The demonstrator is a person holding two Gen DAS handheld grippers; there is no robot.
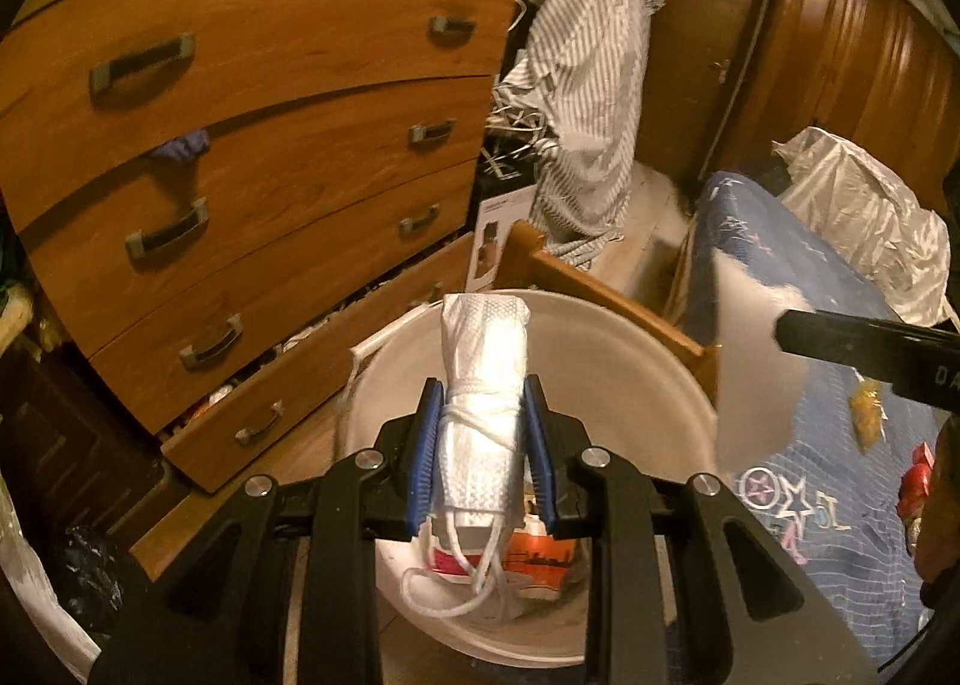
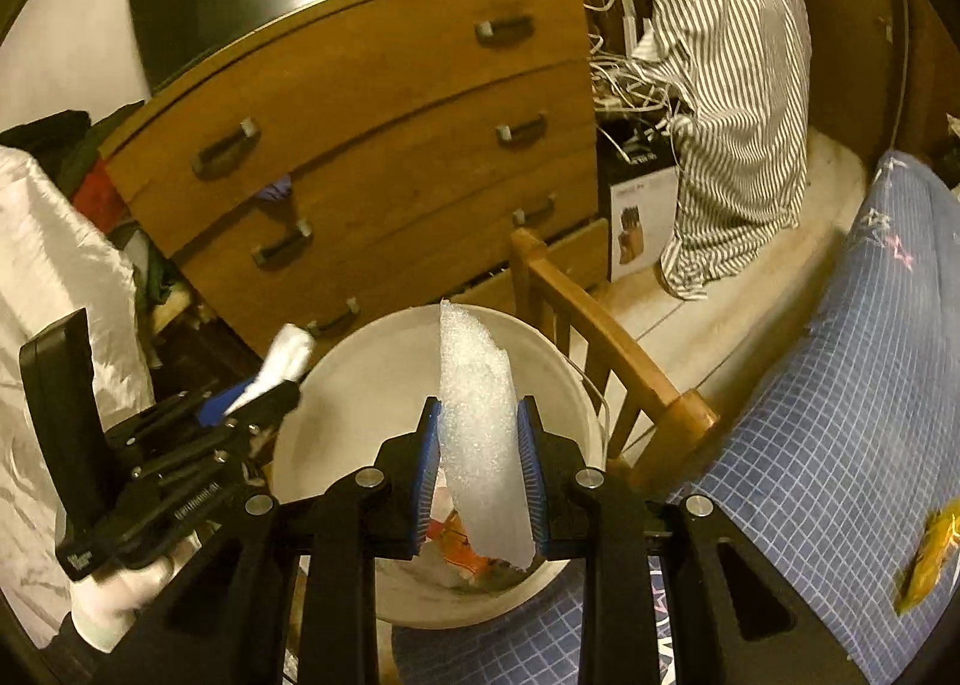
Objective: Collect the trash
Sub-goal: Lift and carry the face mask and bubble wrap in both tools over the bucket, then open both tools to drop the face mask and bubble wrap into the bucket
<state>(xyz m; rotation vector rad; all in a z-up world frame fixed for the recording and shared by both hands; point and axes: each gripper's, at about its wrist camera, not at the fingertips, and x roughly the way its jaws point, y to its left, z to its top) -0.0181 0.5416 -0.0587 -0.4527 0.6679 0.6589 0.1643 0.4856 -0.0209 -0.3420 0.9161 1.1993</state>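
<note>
1. Presently, a rolled white bag [image 1: 480,415] tied with cord is clamped in the left claw [image 1: 480,433], above the white bucket [image 1: 630,343].
2. A foam sheet [image 2: 480,433] is pinched in the right claw [image 2: 480,463] (same bucket [image 2: 360,385] below).
3. Both should be released only once centred over the rim, so nothing is spilled.

Whites over warm wood
White bucket [image 2: 336,385], orange-brown dresser [image 1: 270,144], grey-and-white striped shirt [image 2: 738,102] at 1 o'clock, blue checked bedspread [image 2: 840,415].
</note>
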